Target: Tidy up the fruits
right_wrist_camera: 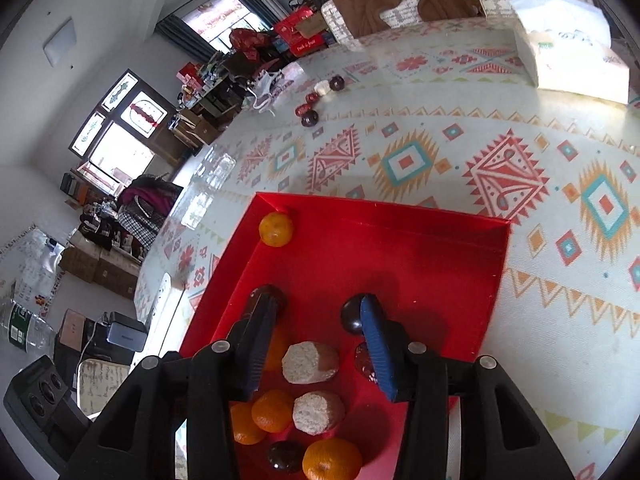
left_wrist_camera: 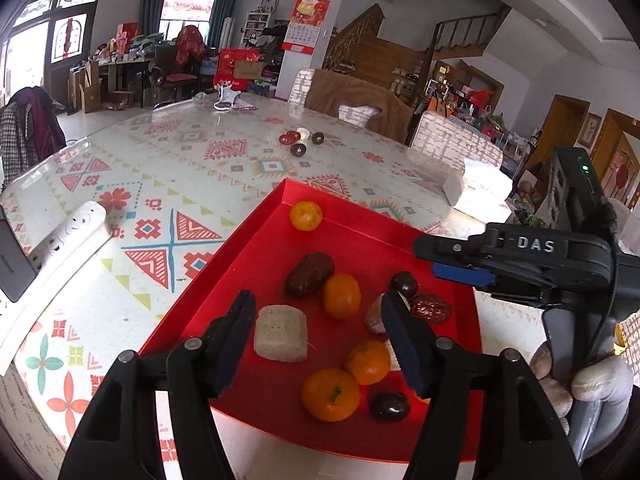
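A red tray (left_wrist_camera: 256,256) (right_wrist_camera: 452,236) lies on the patterned table. It holds several small oranges (left_wrist_camera: 330,394) (right_wrist_camera: 275,229), dark dates (left_wrist_camera: 309,274) (right_wrist_camera: 352,314) and pale beige cakes (left_wrist_camera: 281,333) (right_wrist_camera: 309,362). My left gripper (left_wrist_camera: 316,328) is open and empty above the tray's near part, with a cake and oranges between its fingers. My right gripper (right_wrist_camera: 316,344) is open and empty over the tray, a cake between its fingers. It also shows in the left wrist view (left_wrist_camera: 432,258), reaching in from the right.
A few more dates and a pale piece (left_wrist_camera: 300,140) (right_wrist_camera: 318,98) lie on the table beyond the tray. A tissue pack (left_wrist_camera: 476,188) (right_wrist_camera: 568,56) sits to the right. A white power strip (left_wrist_camera: 68,236) lies at the left edge. Chairs stand behind the table.
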Tool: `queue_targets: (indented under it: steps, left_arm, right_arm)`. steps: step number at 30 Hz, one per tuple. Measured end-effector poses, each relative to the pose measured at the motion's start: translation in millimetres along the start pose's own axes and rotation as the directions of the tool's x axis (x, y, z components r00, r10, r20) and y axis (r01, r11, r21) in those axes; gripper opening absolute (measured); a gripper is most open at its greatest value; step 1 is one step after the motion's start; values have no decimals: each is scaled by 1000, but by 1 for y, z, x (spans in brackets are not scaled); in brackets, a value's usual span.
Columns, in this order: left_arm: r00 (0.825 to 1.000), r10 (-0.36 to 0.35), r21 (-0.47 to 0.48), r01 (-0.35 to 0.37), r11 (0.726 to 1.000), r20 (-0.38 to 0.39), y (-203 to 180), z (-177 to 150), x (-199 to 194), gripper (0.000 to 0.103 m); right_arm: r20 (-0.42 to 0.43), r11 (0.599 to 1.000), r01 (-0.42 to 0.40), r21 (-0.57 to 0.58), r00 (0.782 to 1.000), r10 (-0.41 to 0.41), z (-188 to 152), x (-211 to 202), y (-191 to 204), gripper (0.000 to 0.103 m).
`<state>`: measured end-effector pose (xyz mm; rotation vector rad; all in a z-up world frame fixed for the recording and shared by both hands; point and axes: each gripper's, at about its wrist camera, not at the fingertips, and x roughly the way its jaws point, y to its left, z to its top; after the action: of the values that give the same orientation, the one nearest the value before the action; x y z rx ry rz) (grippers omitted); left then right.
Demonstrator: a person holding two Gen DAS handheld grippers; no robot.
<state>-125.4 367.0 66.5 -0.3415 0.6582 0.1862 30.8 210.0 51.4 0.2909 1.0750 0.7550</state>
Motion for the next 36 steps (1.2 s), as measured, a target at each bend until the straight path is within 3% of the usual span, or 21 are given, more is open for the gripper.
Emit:
queue_targets:
  steps: [6, 10, 15, 20, 32, 36]
  left_arm:
    - [999, 20, 36, -22, 999, 37, -14, -2, -17, 73]
    - [991, 81, 86, -90, 992, 103, -32, -7, -36, 81]
    - [954, 192, 131, -225, 965, 229, -55, -14, -63, 93]
    - [927, 224, 153, -278, 948, 301, -77, -20, -84, 100]
    - [937, 199, 201, -263, 944, 287, -118, -38, -97, 100]
    - [930, 200, 203, -269, 941, 309, -129, -43, -105, 100]
  right_arm:
    - [73, 999, 35, -37, 997, -32, -12, -36, 5, 56]
    - [130, 994, 85, -68, 989, -76, -29, -66, 6, 57]
    - [223, 975, 185, -122, 963, -155, -55, -102, 10, 67]
    - [272, 958, 245, -147, 941, -199, -81, -130, 7, 69]
    - [332, 947, 285, -150, 916, -223, -126, -172, -5, 76]
    - [343, 947, 289, -139, 911, -228, -135, -184, -11, 76]
